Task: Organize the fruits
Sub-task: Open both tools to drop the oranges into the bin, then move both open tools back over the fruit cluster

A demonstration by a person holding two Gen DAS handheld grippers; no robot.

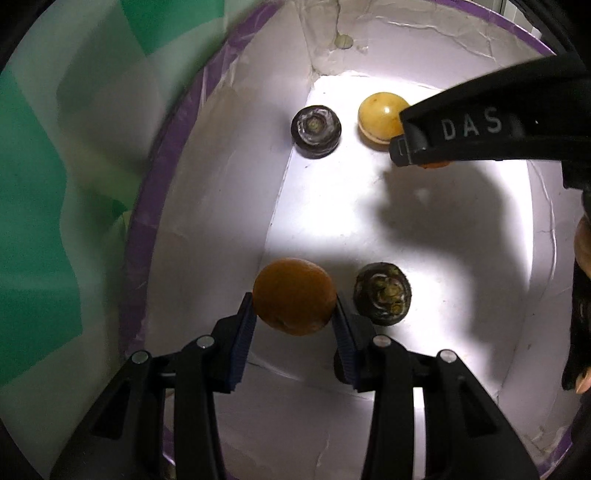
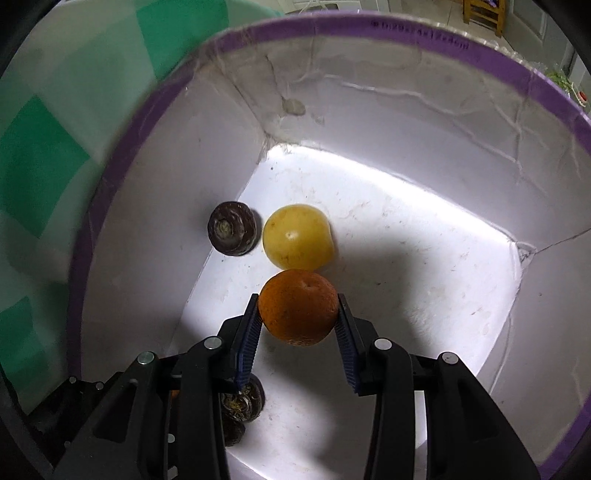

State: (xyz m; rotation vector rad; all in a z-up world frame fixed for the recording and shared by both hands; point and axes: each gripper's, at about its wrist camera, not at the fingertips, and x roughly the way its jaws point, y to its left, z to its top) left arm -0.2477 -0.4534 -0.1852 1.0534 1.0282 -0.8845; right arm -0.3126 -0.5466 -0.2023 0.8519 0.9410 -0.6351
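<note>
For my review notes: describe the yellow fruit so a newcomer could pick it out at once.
Look inside the white cardboard box with the purple rim, towards its far left corner. There the smooth, round yellow fruit lies on the floor beside a dark purple mangosteen. It is the only pale yellow, glossy fruit; the others are orange or near-black.

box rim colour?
Purple rim, around white inner walls. Clearest in the right wrist view.

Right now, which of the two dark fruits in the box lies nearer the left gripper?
The dark fruit just right of the left gripper and its held orange; the other dark fruit sits far off beside the yellow fruit.
</note>
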